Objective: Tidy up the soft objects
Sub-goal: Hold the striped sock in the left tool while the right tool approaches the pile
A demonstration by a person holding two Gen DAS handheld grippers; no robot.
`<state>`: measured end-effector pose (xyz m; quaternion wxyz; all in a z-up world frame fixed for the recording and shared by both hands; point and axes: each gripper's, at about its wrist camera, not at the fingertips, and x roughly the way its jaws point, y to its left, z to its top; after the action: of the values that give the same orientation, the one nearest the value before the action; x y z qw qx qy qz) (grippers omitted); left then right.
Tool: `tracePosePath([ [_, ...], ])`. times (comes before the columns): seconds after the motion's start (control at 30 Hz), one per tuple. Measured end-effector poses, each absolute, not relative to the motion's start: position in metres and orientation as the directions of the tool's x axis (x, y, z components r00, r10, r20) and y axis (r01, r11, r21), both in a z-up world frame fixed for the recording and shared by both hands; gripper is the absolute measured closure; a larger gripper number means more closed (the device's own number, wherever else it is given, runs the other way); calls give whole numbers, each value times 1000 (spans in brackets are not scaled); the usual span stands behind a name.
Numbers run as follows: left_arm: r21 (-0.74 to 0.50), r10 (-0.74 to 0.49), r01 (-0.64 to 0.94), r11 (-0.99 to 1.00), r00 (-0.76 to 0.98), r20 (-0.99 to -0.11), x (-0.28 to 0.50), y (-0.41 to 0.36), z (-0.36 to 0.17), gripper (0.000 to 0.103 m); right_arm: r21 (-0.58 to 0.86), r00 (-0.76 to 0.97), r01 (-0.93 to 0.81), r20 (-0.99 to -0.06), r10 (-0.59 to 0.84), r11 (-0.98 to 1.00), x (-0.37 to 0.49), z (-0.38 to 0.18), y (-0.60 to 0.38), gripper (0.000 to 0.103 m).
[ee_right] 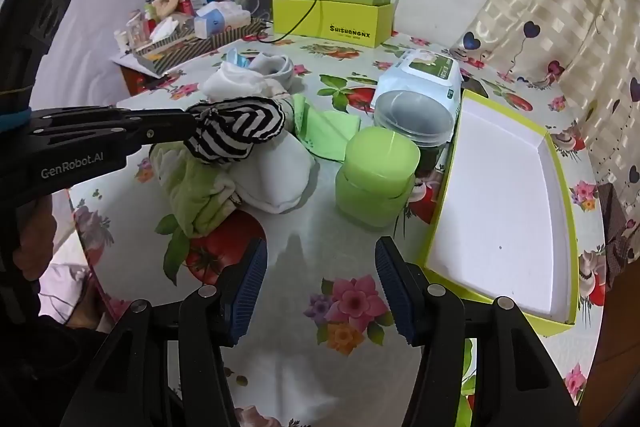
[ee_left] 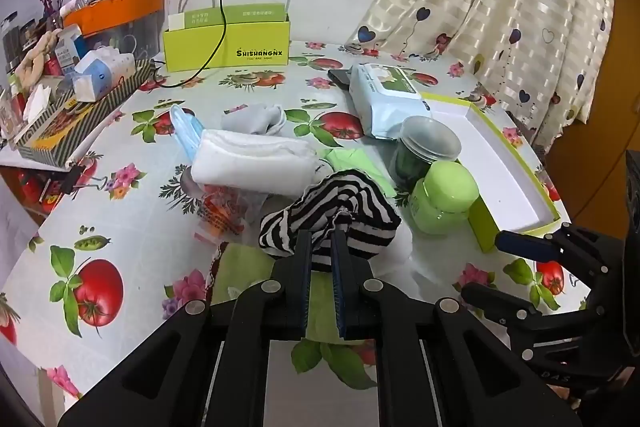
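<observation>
My left gripper is shut on a black-and-white striped sock, lifted a little above the flowered table; from the right wrist view the same gripper comes in from the left with the striped sock bunched at its tip. Under it lie a white sock and a green cloth. A folded white towel, a grey sock and a blue face mask lie further back. My right gripper is open over bare tablecloth, nothing between its fingers. An empty white tray with a lime rim sits at the right.
A green jar and a clear-lidded jar stand beside the tray, a pack of wet wipes behind them. A lime box with cables and cluttered boxes fill the back. A curtain hangs at the right.
</observation>
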<state>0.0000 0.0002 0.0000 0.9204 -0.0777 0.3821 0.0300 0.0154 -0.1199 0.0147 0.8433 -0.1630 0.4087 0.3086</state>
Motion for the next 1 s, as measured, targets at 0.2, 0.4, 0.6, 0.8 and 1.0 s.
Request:
tracePosePath([
  [0.2, -101, 11, -115, 988, 710, -704, -3, 1, 1, 93, -19, 474, -655, -788, 392, 755, 16, 14, -120, 47],
  [0.4, -79, 25, -118, 990, 693, -721, 0, -2, -5, 93, -18, 473, -656, -789, 392, 755, 15, 17, -121, 47],
  [0.6, -64, 32, -113, 992, 686, -727, 0, -3, -6, 93, -17, 476, -654, -786, 394, 756, 16, 17, -120, 47],
  [0.8, -63, 32, -113, 992, 684, -728, 0, -4, -7, 93, -8, 479, -650, -781, 401, 760, 17, 17, -122, 47],
  [1.0, -71, 33, -125, 990, 681, -732, 1, -2, -8, 93, -3, 481, -649, -776, 408, 760, 18, 18, -124, 47],
])
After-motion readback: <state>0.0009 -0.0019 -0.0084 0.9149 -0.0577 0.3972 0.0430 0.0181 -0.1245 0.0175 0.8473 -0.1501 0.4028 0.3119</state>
